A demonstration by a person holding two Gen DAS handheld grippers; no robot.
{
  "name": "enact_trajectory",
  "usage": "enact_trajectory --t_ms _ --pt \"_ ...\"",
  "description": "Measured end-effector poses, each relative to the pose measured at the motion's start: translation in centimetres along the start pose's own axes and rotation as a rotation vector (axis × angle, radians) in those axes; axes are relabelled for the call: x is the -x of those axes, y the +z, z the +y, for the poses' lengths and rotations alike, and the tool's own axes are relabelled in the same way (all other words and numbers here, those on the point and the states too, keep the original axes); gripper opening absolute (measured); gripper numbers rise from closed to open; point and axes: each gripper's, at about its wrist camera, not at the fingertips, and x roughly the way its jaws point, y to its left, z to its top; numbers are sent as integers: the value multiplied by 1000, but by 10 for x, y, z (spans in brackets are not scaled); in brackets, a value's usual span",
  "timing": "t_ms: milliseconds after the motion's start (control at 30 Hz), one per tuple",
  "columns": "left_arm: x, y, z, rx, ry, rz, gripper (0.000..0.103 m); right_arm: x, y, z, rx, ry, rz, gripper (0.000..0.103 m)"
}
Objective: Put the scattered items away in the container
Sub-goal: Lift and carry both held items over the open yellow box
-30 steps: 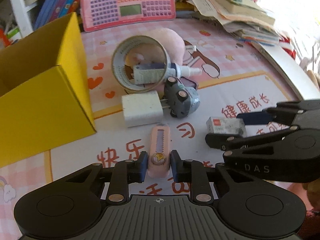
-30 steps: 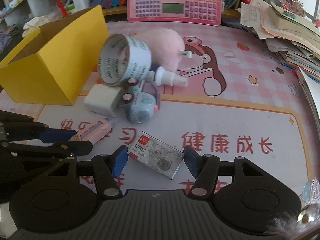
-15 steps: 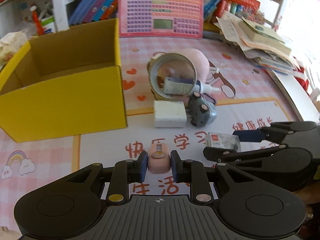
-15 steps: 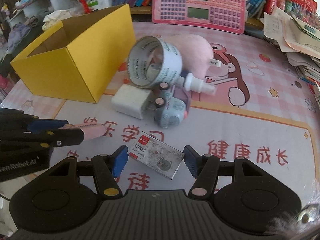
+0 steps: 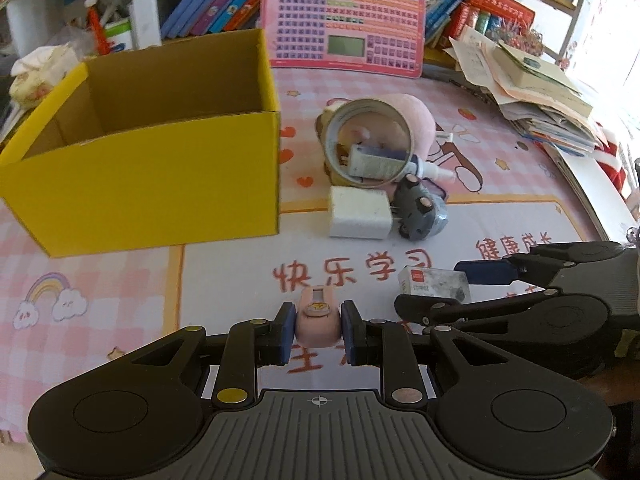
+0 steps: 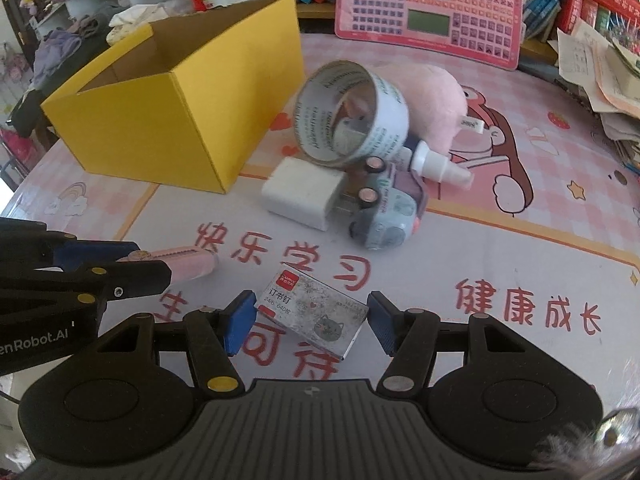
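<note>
My left gripper (image 5: 314,332) is shut on a pink bunny-topped cutter (image 5: 318,318), lifted just off the mat; from the right wrist view that gripper (image 6: 152,262) and the cutter (image 6: 188,264) show at the left. My right gripper (image 6: 312,320) is shut on a small staples box (image 6: 316,312), gripped by opposite corners, and the box (image 5: 434,286) shows again in the left wrist view. The open yellow cardboard box (image 5: 160,184) stands at the far left, empty as far as I can see inside it. A tape roll (image 5: 332,148), spray bottle (image 5: 376,164), white charger (image 5: 358,218), toy car (image 5: 420,212) and pink plush (image 5: 420,120) lie clustered beside it.
A pink toy keyboard (image 5: 344,24) leans at the back of the mat. A stack of papers and books (image 5: 536,96) fills the far right. Shelves with books and clutter run behind the yellow box (image 6: 160,128). The table's edge curves along the right.
Both grippers have drawn back and risen a little, each with its item held. The left view has levelled out, and more of the yellow box now shows.
</note>
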Motion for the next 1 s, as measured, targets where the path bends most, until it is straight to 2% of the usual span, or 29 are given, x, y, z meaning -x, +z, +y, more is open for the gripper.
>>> enact_trajectory --t_ms 200,633,1000 --pt "15 -13 21 4 -29 -27 23 5 -2 27 19 -35 -15 59" --pt "63 -43 95 1 -110 -66 23 18 -23 108 -19 -90 -44 59" --pt "97 -62 145 -16 -118 -121 23 24 -32 165 -50 -92 -69 59"
